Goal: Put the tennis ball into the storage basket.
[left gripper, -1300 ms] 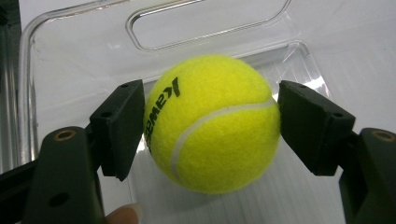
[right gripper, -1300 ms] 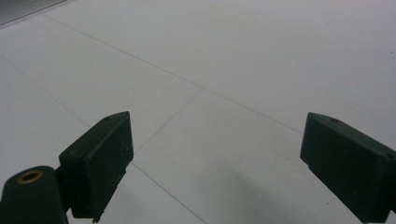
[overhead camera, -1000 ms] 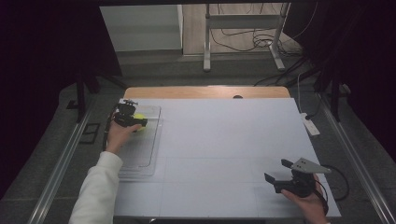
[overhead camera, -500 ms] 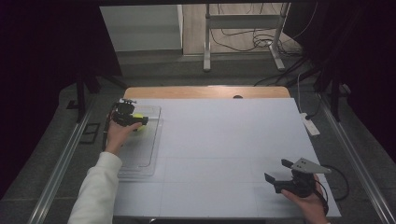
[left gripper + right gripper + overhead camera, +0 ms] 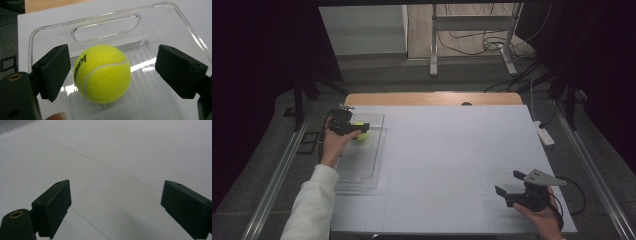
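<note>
A yellow tennis ball (image 5: 102, 73) rests on the floor of a clear plastic tray (image 5: 105, 15), near its far end by the handle slot. My left gripper (image 5: 112, 72) straddles the ball; its jaws have just been opening, and both pads now stand clear of it, the wider gap on the right. From above, the ball (image 5: 358, 134) lies in the tray (image 5: 362, 175) at the table's left, with my left gripper (image 5: 362, 128) over it. My right gripper (image 5: 507, 182) is open near the front right corner, with bare white table between its jaws (image 5: 115, 205).
The table (image 5: 452, 150) has a white cover with faint seams, and a wooden strip (image 5: 432, 98) at its far edge. A white power strip (image 5: 544, 134) lies at the right edge. A metal stand (image 5: 472, 40) and cables are on the floor beyond.
The left gripper's jaws have spread apart around the tennis ball, which now lies free in the tray. The right gripper has not moved.
</note>
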`<act>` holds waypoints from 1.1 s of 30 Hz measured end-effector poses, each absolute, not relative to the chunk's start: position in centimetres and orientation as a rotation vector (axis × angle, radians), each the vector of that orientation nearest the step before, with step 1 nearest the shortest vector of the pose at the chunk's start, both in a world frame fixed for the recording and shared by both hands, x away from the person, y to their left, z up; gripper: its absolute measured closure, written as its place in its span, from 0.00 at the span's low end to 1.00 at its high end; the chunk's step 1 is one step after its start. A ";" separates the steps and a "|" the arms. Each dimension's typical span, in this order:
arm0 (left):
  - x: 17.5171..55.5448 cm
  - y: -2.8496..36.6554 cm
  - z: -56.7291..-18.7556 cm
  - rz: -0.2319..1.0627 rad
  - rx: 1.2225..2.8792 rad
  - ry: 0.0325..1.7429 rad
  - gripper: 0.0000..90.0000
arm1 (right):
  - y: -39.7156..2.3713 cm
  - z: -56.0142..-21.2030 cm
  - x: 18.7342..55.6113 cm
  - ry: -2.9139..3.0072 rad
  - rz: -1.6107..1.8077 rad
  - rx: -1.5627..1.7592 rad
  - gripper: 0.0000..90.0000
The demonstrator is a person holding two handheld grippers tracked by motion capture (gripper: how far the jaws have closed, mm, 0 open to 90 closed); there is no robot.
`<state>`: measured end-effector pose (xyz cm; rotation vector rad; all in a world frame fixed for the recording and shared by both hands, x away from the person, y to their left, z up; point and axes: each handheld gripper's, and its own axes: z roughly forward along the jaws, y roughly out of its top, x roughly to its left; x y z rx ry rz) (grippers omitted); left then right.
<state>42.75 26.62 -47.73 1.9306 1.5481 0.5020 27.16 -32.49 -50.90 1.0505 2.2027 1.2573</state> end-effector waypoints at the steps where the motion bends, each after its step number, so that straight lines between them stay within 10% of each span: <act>1: 42.6 26.7 -47.6 0.502 1.930 1.540 0.16 | -32.5 -50.9 27.2 2.203 1.257 1.051 0.11; 33: 34.9 23.6 -44.8 0.448 1.853 1.188 0.16 | -32.5 -50.8 27.0 2.200 1.251 1.050 0.11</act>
